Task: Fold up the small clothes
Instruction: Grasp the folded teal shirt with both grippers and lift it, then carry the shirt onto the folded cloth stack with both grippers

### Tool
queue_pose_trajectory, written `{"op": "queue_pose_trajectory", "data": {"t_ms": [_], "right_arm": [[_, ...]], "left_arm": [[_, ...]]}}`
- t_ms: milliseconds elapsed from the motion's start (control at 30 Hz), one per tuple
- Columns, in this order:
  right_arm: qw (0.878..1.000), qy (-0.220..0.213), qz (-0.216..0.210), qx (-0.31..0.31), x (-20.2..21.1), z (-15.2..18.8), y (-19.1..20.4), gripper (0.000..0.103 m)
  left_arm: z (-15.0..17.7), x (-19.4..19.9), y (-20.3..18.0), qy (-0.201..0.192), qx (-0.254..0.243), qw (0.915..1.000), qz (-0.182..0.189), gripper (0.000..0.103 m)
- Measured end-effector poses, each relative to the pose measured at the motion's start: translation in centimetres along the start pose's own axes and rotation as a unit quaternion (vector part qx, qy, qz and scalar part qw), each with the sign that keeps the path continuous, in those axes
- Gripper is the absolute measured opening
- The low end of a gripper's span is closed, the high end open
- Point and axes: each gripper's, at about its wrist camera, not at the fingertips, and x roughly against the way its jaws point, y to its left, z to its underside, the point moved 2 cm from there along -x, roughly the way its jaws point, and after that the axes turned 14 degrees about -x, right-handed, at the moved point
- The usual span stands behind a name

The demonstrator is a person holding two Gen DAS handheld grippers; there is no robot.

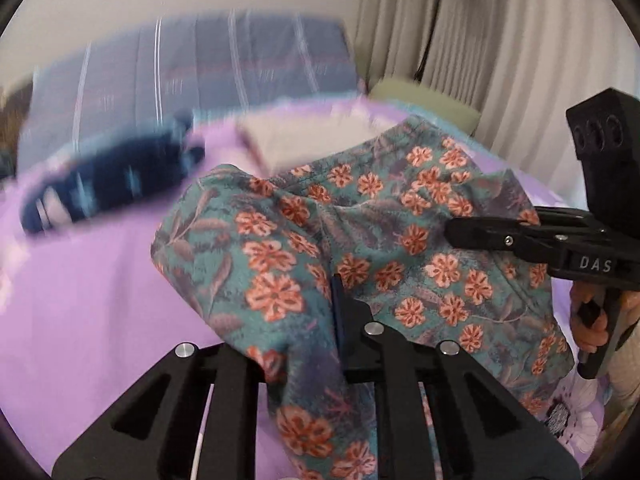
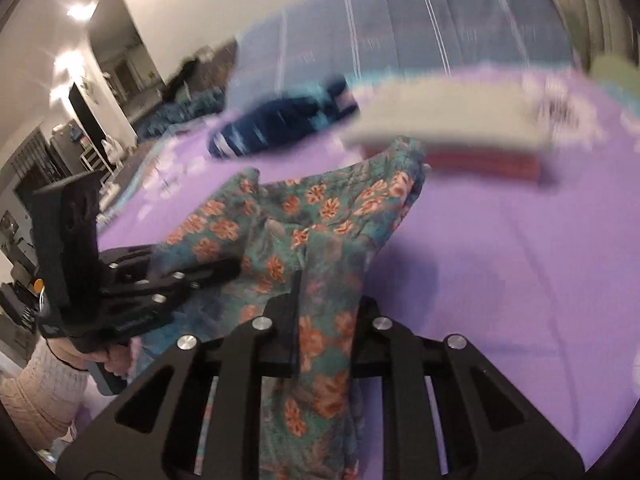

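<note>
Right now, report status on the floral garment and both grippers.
Left gripper and right gripper both shut on floral garment. Garment lifted off purple sheet. Navy item and folded stack beyond, clear.

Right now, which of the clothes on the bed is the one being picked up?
The floral garment, teal with orange flowers: both the left gripper and right gripper pinch it. The dark blue garment lies untouched behind.
</note>
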Motion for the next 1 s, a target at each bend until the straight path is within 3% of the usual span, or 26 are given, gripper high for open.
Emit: {"op": "queue_pose_trajectory", "data": {"t_ms": [200,300,400,500,700,767,800,833,867,900,1000], "right_arm": [[0.991,-0.128,0.025,0.041,7.4,-6.2,2.8,0.015],[0.983,-0.172,0.051,0.045,8.6,-11.0,2.7,0.015],[0.973,-0.209,0.085,0.046,7.5,-16.0,1.9,0.015],[0.969,-0.217,0.114,0.016,5.7,-20.5,-0.4,0.015],[0.969,-0.212,0.122,-0.033,0.2,-25.8,-5.0,0.015],[0.968,-0.204,0.139,-0.054,-2.5,-26.8,-6.9,0.017],[0.962,-0.200,0.169,-0.076,-4.4,-27.2,-8.6,0.031],[0.954,-0.197,0.205,-0.098,-5.8,-27.3,-10.2,0.062],[0.944,-0.195,0.235,-0.122,-6.9,-27.0,-11.8,0.069],[0.940,-0.185,0.245,-0.149,-8.0,-26.1,-13.8,0.063],[0.949,-0.132,0.248,-0.143,-10.7,-22.7,-16.4,0.060]], "left_arm": [[-9.7,4.5,-0.1,-0.099,-0.057,0.9925,-0.043,0.014],[-14.7,3.6,0.6,-0.118,-0.074,0.9886,-0.058,0.014],[-19.5,0.4,2.5,-0.112,-0.072,0.9899,-0.049,0.014],[-22.7,-3.5,4.9,-0.090,-0.047,0.9943,-0.032,0.014],[-25.1,-11.3,8.2,-0.057,-0.021,0.9975,-0.037,0.015],[-24.9,-15.7,9.6,-0.022,0.000,0.9987,-0.045,0.038],[-24.6,-17.7,10.3,0.003,-0.003,0.9970,-0.077,0.068],[-23.9,-19.3,10.8,0.026,-0.005,0.9919,-0.124,0.081],[-23.0,-20.6,11.3,0.042,-0.006,0.9864,-0.158,0.081],[-21.6,-22.1,11.9,0.058,-0.001,0.9858,-0.158,0.081],[-17.6,-25.1,12.1,0.089,0.013,0.9902,-0.107,0.082]]}}
